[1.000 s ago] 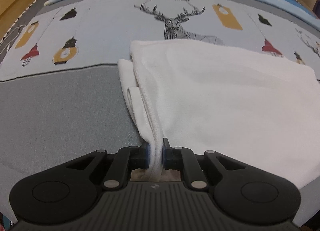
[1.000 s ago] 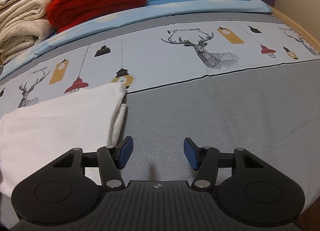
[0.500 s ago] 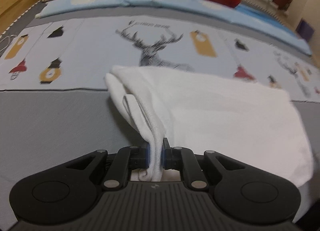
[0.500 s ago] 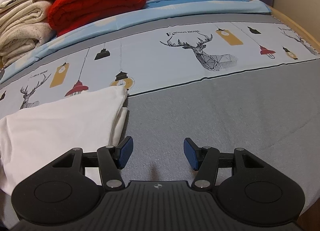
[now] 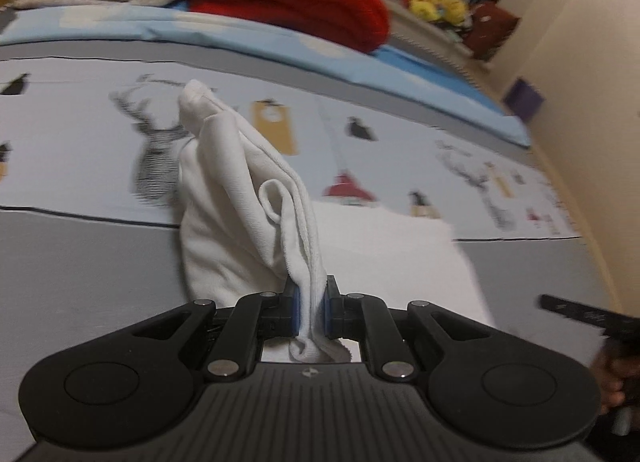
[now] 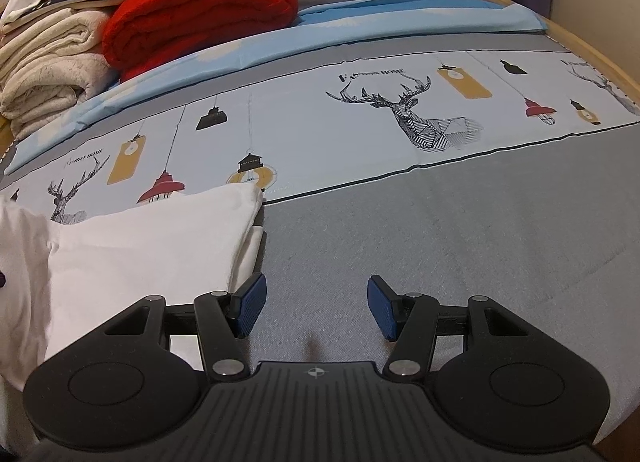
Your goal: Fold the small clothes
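1. The left gripper (image 5: 311, 308) is clamped on a bunched edge of the white garment (image 5: 240, 213); the cloth runs straight out from between the blue pads (image 5: 294, 312) and rises ahead of them as a lifted, loosely twisted flap.

2. The rest of the garment lies flat on the bed (image 5: 80, 262), spread to the right of the lifted flap across the line where the grey band meets the printed deer band.

3. The right gripper (image 6: 313, 304) is spread wide and holds nothing. It hangs low over the bare grey band, with the garment's folded right edge (image 6: 244, 246) just beside its left finger.

4. The relation that counts: the held flap lies left of the flat part, so the fold has to travel rightward, toward the right gripper. The left gripper alone has hold of the cloth; the right is merely nearest the landing edge.

5. Far side of the bed: a red blanket (image 6: 200, 17) and cream towels (image 6: 48, 69), well apart from the garment.
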Motion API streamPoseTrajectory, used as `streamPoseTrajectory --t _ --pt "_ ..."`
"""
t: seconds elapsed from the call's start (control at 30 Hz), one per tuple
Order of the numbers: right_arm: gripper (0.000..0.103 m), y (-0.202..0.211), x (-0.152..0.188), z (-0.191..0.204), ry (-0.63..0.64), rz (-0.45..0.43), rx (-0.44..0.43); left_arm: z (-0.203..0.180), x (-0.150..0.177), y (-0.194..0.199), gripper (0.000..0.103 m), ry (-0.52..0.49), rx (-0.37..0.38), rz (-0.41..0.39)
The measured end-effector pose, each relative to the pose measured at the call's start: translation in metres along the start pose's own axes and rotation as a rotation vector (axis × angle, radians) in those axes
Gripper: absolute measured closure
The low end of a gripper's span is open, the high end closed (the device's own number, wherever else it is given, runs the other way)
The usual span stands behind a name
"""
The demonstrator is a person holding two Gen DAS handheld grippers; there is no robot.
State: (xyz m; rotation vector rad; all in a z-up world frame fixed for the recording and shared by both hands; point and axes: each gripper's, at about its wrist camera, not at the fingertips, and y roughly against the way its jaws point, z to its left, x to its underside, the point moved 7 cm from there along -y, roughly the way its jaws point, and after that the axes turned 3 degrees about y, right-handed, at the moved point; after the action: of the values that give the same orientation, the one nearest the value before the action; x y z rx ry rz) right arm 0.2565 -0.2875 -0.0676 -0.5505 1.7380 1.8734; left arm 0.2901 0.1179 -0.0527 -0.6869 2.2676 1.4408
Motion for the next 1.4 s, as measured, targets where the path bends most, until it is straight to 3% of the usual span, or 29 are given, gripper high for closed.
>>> streamPoseTrajectory --t 0.47,0.53,0.57,0.6,0.63,0.73,0.8,1.07,1.17,1.2,1.23,1.27,1.33,1.4 --pt "0.045 0.002 -0.003 -0.009 -0.038 -0.016 0.007 -0.155 0.03 -0.061 0.089 -0.011 0.43 0.076" --pt "0.045 0.003 -0.005 -0.009 -0.053 -0.027 -0.002 -0.168 0.033 -0.071 0.078 0.026 0.47 0.094" --pt "0.045 0.004 -0.006 -0.008 -0.061 -0.036 -0.009 -0.171 0.033 -0.075 0.064 0.06 0.516 0.119" --pt "0.045 0.005 -0.008 -0.006 -0.069 -0.048 -0.02 -0.171 0.031 -0.075 0.055 0.094 0.558 0.129" --pt "0.045 0.006 -0.009 -0.004 -0.076 -0.059 -0.032 -0.166 0.025 -0.073 0.055 0.128 0.569 0.109" --pt "0.045 0.008 -0.013 0.004 -0.103 -0.082 -0.074 -0.136 0.008 -0.065 0.056 0.184 0.494 0.028" --pt "0.045 0.008 -0.016 0.01 -0.116 -0.09 -0.114 -0.113 0.003 -0.062 0.056 0.184 0.414 0.02" --pt "0.045 -0.037 -0.016 0.046 -0.128 0.057 -0.182 -0.079 0.03 -0.073 0.056 0.014 0.203 0.172" --pt "0.048 -0.057 -0.013 0.053 -0.18 0.11 -0.173 -0.062 0.039 -0.079 0.045 -0.008 0.136 0.219" --pt "0.055 -0.063 -0.013 0.056 -0.196 0.12 -0.176 -0.057 0.041 -0.082 0.041 -0.01 0.117 0.234" --pt "0.092 -0.067 -0.012 0.058 -0.2 0.121 -0.181 -0.053 0.046 -0.085 0.041 -0.019 0.097 0.251" --pt "0.1 -0.068 -0.013 0.062 -0.187 0.118 -0.181 -0.052 0.048 -0.088 0.041 -0.027 0.088 0.263" --pt "0.1 -0.053 -0.027 0.066 -0.168 0.009 -0.187 -0.047 0.054 -0.084 0.041 -0.041 0.096 0.28" --pt "0.1 -0.029 -0.045 0.066 -0.171 -0.136 -0.252 -0.054 0.059 -0.091 0.04 -0.072 0.115 0.304"
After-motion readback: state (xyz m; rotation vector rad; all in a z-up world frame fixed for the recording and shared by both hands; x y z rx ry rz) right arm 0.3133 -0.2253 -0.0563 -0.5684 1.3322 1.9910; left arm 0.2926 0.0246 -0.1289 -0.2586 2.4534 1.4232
